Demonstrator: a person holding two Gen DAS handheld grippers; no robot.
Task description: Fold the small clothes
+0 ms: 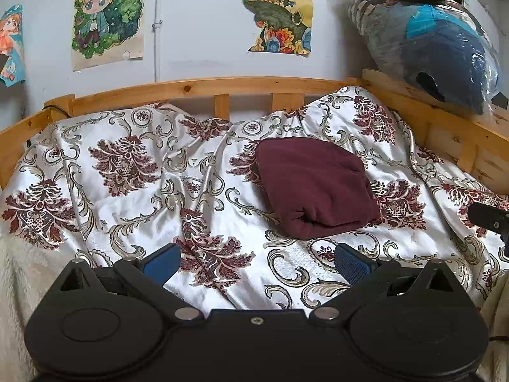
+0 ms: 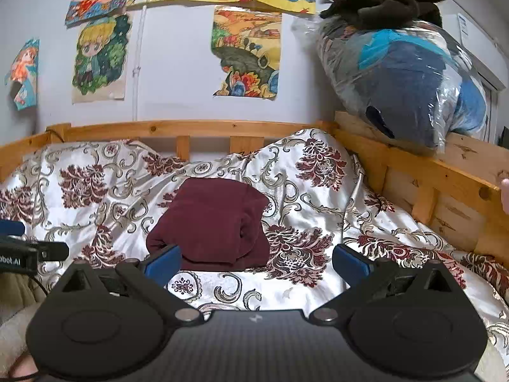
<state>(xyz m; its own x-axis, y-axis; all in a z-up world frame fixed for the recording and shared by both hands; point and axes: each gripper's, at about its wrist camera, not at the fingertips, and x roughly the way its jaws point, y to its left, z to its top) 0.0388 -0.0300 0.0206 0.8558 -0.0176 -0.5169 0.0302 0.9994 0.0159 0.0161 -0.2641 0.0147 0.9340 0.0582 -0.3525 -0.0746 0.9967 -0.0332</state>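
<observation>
A folded maroon garment [image 1: 315,187] lies on the floral satin bedspread [image 1: 133,172], right of centre in the left wrist view. My left gripper [image 1: 256,262] stands open in front of it and a little to its left, with nothing between the blue pads. In the right wrist view the same maroon garment [image 2: 213,222] sits just beyond my right gripper [image 2: 256,262], which is open and holds nothing; its left pad [image 2: 162,265] overlaps the garment's near left corner in the image. Each gripper's tip shows at the edge of the other view.
A wooden bed rail [image 1: 203,84] runs along the back and right side [image 2: 423,172]. A clear plastic bag of bedding [image 2: 404,86] with dark clothing on top rests on the right rail. Drawings hang on the wall [image 1: 108,16]. A cream fleece blanket [image 1: 19,273] lies at the near left.
</observation>
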